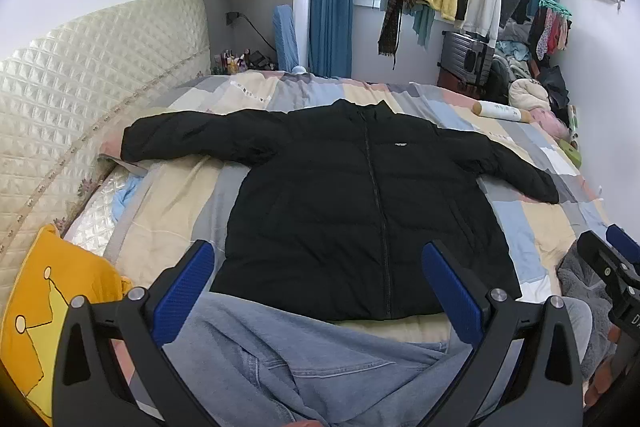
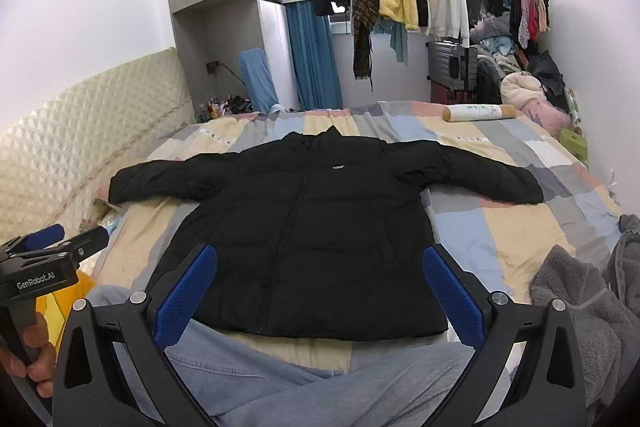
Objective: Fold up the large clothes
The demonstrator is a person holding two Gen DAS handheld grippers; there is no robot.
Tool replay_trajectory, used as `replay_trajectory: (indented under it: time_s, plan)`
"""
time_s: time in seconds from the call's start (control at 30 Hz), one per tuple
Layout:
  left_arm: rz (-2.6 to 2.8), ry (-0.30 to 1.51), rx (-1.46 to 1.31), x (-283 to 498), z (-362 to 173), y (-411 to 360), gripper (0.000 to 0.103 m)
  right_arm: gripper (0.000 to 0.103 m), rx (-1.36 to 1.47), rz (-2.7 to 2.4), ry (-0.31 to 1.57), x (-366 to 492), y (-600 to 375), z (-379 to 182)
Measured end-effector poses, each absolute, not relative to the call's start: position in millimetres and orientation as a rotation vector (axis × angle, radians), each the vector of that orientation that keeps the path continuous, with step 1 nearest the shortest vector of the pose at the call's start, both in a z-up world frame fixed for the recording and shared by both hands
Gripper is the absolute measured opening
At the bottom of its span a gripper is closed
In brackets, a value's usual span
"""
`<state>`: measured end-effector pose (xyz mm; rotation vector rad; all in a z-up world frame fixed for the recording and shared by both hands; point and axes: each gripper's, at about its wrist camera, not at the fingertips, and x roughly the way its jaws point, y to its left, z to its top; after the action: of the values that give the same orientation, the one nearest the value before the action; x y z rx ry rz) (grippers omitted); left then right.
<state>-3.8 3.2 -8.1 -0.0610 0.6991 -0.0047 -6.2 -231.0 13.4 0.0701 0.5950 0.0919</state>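
The left gripper, black-framed with blue ribbed pads, stands with its jaws spread wide and nothing between them; the right gripper, of the same make, is likewise wide and empty. Both hang just short of the near hem, tilted down toward the bed, touching no cloth.

Just beyond them lies the black padded puffer jacket — front up, zipped, collar at the far end, both sleeves stretched straight out to the sides. It rests flat on the bedspread of pastel patchwork blocks, roughly in the middle of the bed. A pair of light blue denim jeans lies under the grippers at the near edge, a grey fleecy garment to the right, and a yellow cushion to the left.

By my reading, folding has not begun: the jacket is laid out, no fold made. The next move probably calls for taking a sleeve near its cuff and carrying it across the chest — the padding is bulky, so a firm pinch would be needed.

The left gripper's body, seen from the right wrist view, reads "GenRobot.AI". The small white chest label carries print too small to read.
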Motion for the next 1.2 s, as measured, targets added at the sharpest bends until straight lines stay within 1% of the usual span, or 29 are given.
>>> replay_trajectory:
  time_s: [0.47, 0.73, 0.9, 1.2]
  plan:
    - [-0.01, 0.739, -0.055, 23, -28, -4, 0.103, 0.103, 0.073, 0.102, 0.62, 13, -231, -5]
    - [-0.014, 0.731, -0.05, 36, -42, -8, 0.103, 0.103, 0.07, 0.096, 0.639, 22, -235, -22]
    - [0.004, 0.711, -0.051, 38, -55, -4, 0.103, 0.103, 0.067, 0.085, 0.632, 27, -237, -27]
    - [0.019, 0.725, -0.066, 34, -75, 0, 0.103, 0.103, 0.068, 0.085, 0.64, 31, -241, -45]
